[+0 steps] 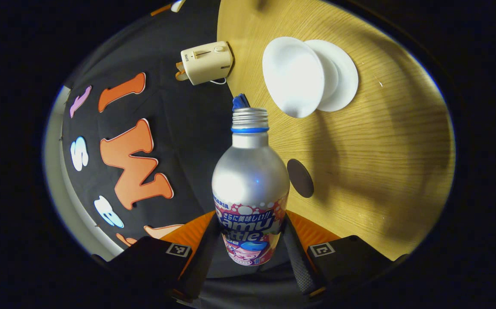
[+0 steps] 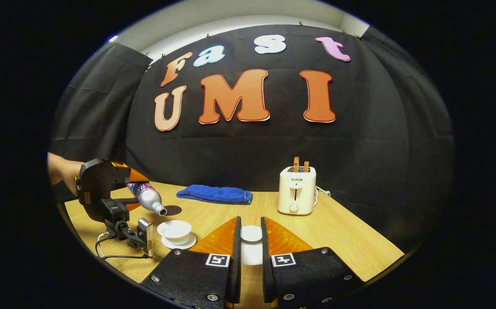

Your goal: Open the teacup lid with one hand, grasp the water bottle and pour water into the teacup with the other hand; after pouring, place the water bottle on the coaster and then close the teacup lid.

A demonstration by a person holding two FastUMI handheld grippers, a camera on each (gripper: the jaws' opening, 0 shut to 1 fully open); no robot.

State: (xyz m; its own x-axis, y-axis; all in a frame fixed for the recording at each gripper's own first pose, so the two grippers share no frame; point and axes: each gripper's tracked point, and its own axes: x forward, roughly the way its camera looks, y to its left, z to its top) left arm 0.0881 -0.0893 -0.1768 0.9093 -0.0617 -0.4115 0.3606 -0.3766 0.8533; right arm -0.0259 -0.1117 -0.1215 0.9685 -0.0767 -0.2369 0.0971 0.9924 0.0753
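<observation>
The left gripper (image 1: 250,257) pinches the water bottle (image 1: 250,189) by its labelled lower body, both fingers pressed against its sides. In the right gripper view that gripper (image 2: 102,189) sits at nine o'clock, held by a hand (image 2: 61,171), with the bottle (image 2: 147,197) tilted mouth-down toward the open teacup (image 2: 175,231) on its saucer (image 2: 179,243). In the left gripper view the teacup (image 1: 293,77) lies at one o'clock beyond the uncapped bottle mouth, the dark round coaster (image 1: 300,178) at three o'clock of the bottle. The right gripper (image 2: 250,249) grips the white teacup lid (image 2: 251,234) between its closed fingers. A toaster (image 2: 297,191) and blue cloth (image 2: 216,194) stand on the wooden table (image 2: 351,240).
</observation>
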